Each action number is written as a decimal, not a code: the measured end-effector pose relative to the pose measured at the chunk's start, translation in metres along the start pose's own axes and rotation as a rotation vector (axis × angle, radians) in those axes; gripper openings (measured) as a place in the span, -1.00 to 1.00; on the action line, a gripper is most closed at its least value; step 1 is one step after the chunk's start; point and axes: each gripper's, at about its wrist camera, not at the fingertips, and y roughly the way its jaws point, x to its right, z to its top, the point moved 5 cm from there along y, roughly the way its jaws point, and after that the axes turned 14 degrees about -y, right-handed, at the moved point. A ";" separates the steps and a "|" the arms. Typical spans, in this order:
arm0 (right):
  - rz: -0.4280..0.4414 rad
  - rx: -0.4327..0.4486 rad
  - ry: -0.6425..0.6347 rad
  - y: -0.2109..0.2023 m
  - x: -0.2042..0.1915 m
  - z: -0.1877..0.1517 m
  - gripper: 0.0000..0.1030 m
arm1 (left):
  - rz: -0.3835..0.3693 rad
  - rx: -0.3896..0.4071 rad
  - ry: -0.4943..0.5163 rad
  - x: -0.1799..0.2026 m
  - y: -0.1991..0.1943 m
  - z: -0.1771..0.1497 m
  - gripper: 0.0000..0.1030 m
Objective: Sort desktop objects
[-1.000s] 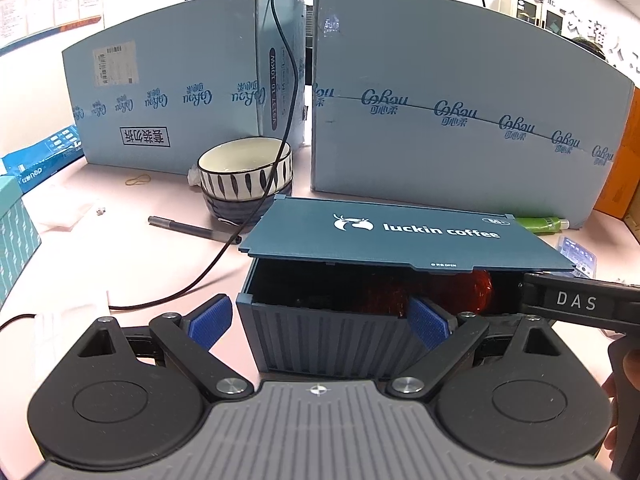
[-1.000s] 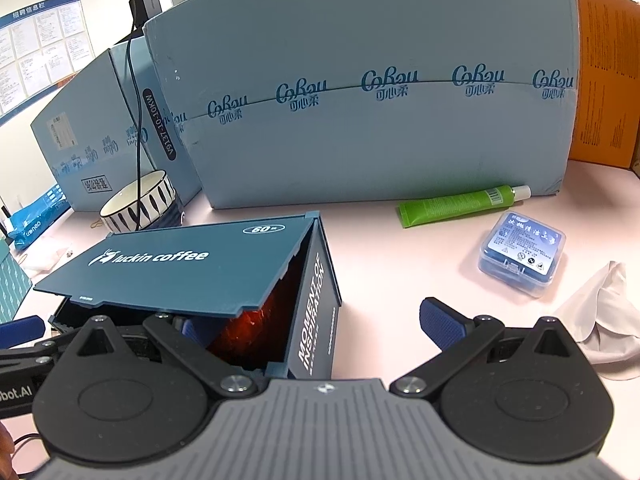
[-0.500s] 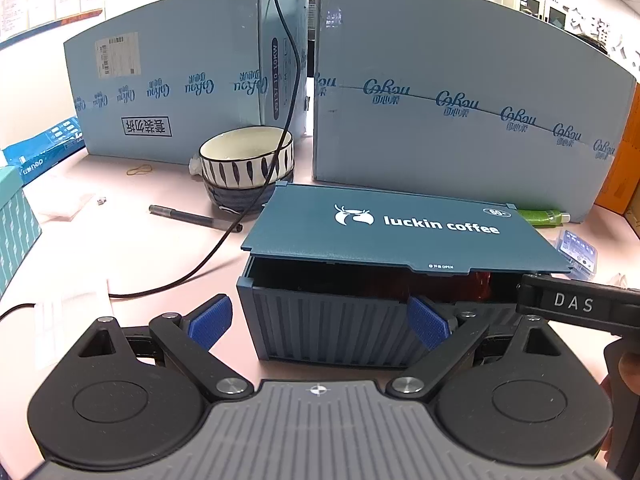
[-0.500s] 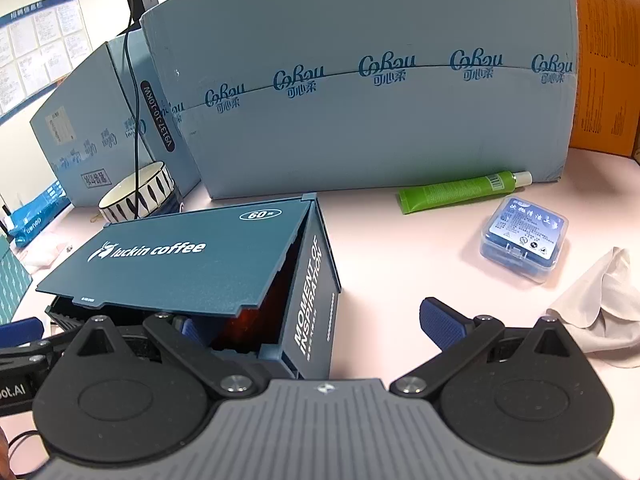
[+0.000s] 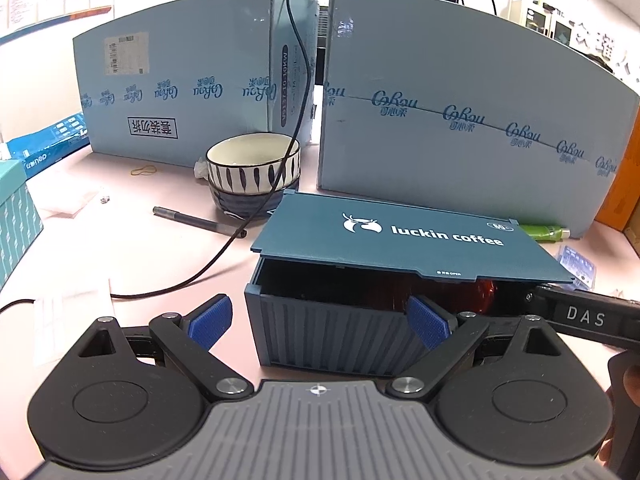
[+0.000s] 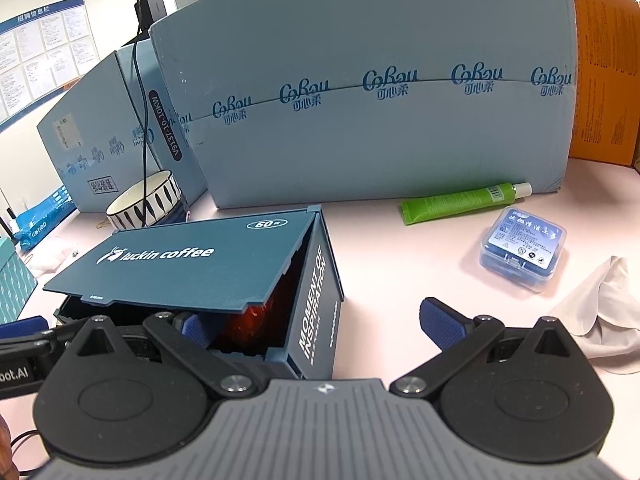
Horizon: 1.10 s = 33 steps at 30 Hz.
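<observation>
Left gripper (image 5: 320, 320) fingers spread wide before the blue box (image 5: 332, 332), lid (image 5: 400, 240) ajar on the counter (image 5: 120, 248). Right gripper (image 6: 316, 328) fingers wide too, straddling the box's end wall. Only the left view shows the pen (image 5: 196, 221); the right alone shows the cloth (image 6: 600, 304), clear case (image 6: 524, 248) and whole green tube (image 6: 460, 202).

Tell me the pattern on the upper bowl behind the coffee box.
White with dark vertical brush strokes around the upper bowl, cream inside; clearest in the left wrist view.
</observation>
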 end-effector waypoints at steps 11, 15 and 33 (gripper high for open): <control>0.028 0.060 0.050 -0.015 0.000 -0.012 1.00 | 0.003 -0.002 0.036 0.004 -0.008 -0.024 0.81; 0.037 0.081 0.066 -0.020 0.003 -0.014 1.00 | 0.012 -0.046 0.047 0.007 -0.002 -0.035 0.81; 0.069 0.049 0.048 -0.029 0.001 -0.033 1.00 | 0.075 -0.080 0.102 0.014 0.003 -0.059 0.82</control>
